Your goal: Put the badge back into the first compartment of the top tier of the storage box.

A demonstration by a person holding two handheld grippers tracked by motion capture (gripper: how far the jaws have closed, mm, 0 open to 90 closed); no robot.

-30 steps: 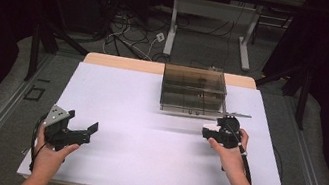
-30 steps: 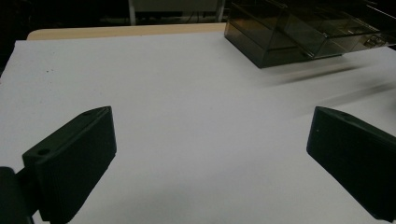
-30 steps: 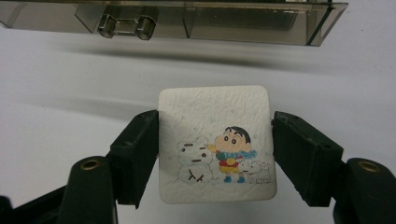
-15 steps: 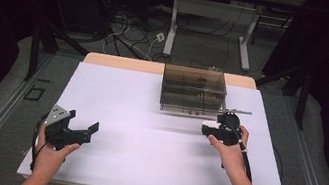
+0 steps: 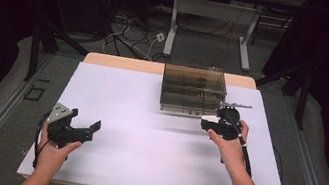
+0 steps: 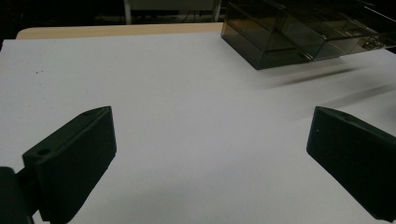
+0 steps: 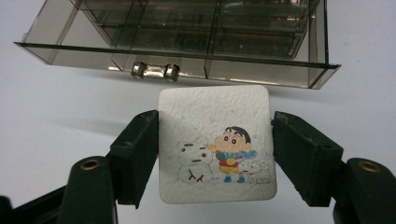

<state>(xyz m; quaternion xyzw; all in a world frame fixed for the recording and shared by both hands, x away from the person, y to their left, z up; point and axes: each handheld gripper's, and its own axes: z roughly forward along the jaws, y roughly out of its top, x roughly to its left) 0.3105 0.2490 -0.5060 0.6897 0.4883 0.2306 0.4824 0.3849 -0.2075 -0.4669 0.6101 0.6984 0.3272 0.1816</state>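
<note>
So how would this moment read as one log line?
right gripper: shut on cartoon card | before smoky drawer box, bottom drawer open | left gripper: open, idle

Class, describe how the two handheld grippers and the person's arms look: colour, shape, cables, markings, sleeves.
Both grippers, left gripper and right gripper, are black with two blocky fingers. A grey three-cornered plate tops the left; brass-ringed holes show near the right's fingers. A black cable trails from the right. Forearms are sleeveless.

Both forearms are bare, with no sleeves showing. The left tool point(image 5: 84, 128) is matte black, with a grey three-cornered plate on top and a black cable looping off its rear. Its jaws are blocky wedges, each with a small round hole. The right tool point(image 5: 209, 122) is black too; brass-ringed screw holes sit behind its ribbed jaws, and a dark cable runs back along the forearm.
</note>
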